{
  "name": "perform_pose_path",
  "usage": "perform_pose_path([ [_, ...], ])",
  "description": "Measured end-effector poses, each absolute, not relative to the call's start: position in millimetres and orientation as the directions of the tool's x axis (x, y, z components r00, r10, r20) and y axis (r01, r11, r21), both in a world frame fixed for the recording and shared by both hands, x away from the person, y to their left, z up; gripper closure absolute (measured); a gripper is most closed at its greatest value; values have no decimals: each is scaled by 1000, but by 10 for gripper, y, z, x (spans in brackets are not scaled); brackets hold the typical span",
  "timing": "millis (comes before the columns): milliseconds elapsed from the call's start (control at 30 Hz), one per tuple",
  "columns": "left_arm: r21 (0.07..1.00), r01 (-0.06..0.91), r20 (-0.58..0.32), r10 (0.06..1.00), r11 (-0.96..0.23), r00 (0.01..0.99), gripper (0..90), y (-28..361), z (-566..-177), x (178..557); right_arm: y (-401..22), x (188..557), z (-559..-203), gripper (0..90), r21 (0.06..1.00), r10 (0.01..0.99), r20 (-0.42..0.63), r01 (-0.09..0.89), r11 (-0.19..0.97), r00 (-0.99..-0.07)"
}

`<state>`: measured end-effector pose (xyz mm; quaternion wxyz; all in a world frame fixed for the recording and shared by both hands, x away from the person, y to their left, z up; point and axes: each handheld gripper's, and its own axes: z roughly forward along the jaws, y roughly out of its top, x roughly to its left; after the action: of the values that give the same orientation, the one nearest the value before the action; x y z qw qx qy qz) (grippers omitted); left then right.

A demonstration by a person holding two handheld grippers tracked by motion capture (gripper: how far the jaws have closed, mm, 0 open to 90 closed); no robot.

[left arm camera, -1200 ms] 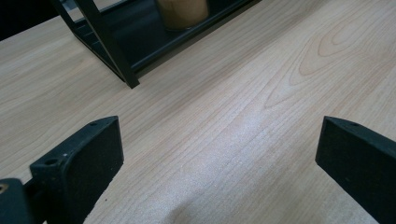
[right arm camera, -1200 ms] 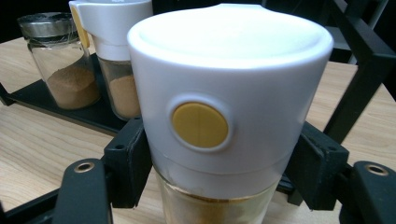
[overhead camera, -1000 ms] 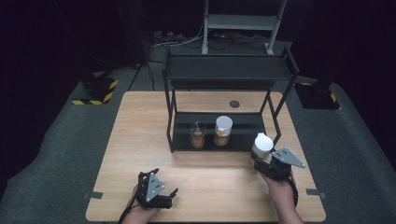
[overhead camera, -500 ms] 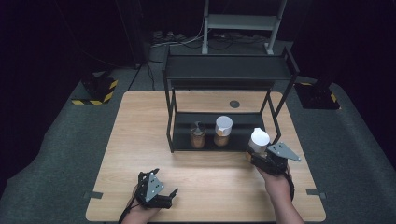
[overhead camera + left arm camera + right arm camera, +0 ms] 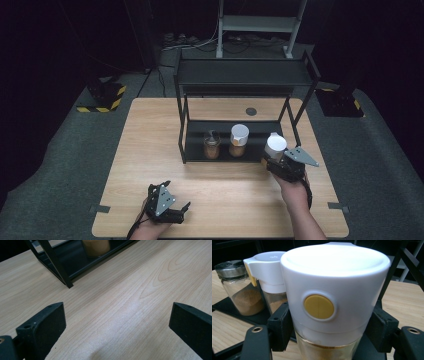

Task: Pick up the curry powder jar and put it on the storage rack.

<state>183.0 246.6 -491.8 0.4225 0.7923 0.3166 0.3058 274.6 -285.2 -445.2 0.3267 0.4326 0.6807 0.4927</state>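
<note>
One glass spice jar with a tall white plastic cap and a round yellow button point(image 5: 335, 302) sits pinched in the right claw point(image 5: 334, 327), the black jaws pressing on it from both sides just under the cap (a pale brownish powder shows through the glass at the bottom edge of the right gripper view). In the high view this capped jar point(image 5: 275, 145) is held upright at the right front corner of the black metal two-tier rack point(image 5: 243, 75), just beside the rack's right front leg, with the right claw point(image 5: 278, 161) and the person's hand behind it.

Two more jars stand on the rack's lower shelf, well inside it. Nearest the held jar is a second glass jar with a white cap and a yellow tab point(image 5: 238, 140); beside that stands a clear glass shaker with a silver metal lid point(image 5: 212, 145), holding brown powder. They stand close together, though whether they touch cannot be told.

Farther out, the left claw point(image 5: 167, 206) rests low near the front edge of the light wooden table point(image 5: 150, 145), well apart from the rack. In the left gripper view its jaws are spread wide over bare wood, with nothing between them.
</note>
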Motion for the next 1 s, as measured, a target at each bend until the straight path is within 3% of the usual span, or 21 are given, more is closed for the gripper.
perform_pose_path([
  [1000,871,245,201,764,-426,613,11,2495,-4927,1830,-2691,3011,-4513,306,964,916,-36,229,138,-399],
])
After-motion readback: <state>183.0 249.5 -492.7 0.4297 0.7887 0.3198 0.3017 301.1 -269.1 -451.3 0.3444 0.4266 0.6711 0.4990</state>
